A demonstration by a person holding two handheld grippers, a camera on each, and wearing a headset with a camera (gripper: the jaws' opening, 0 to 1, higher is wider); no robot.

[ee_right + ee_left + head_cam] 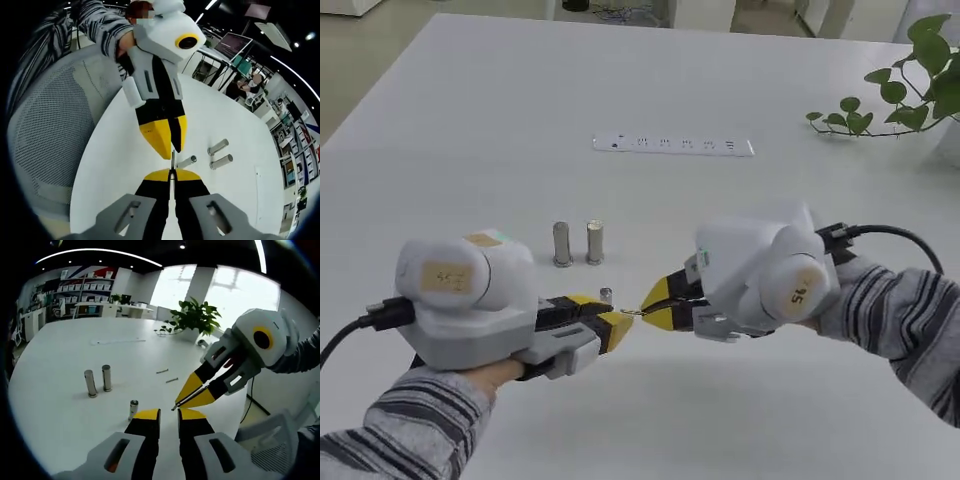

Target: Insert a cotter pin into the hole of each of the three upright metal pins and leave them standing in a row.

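Note:
Two metal pins point(562, 244) point(595, 242) stand upright side by side on the white table point(740, 420). A third, shorter-looking pin point(606, 295) stands nearer, just behind the gripper tips. My right gripper point(650, 306) is shut on a thin cotter pin point(632, 313), which it holds out toward the left gripper point(618, 324). In the left gripper view the cotter pin's free end point(174, 407) sits at the gap between my slightly parted left jaws, with the short pin point(133, 409) just left. Two loose cotter pins point(162, 371) point(172, 380) lie on the table beyond.
A white power strip point(673, 145) lies across the table's far middle. A potted plant point(910, 85) reaches in at the far right corner. A mesh office chair point(65, 125) stands off the table's edge behind the left gripper.

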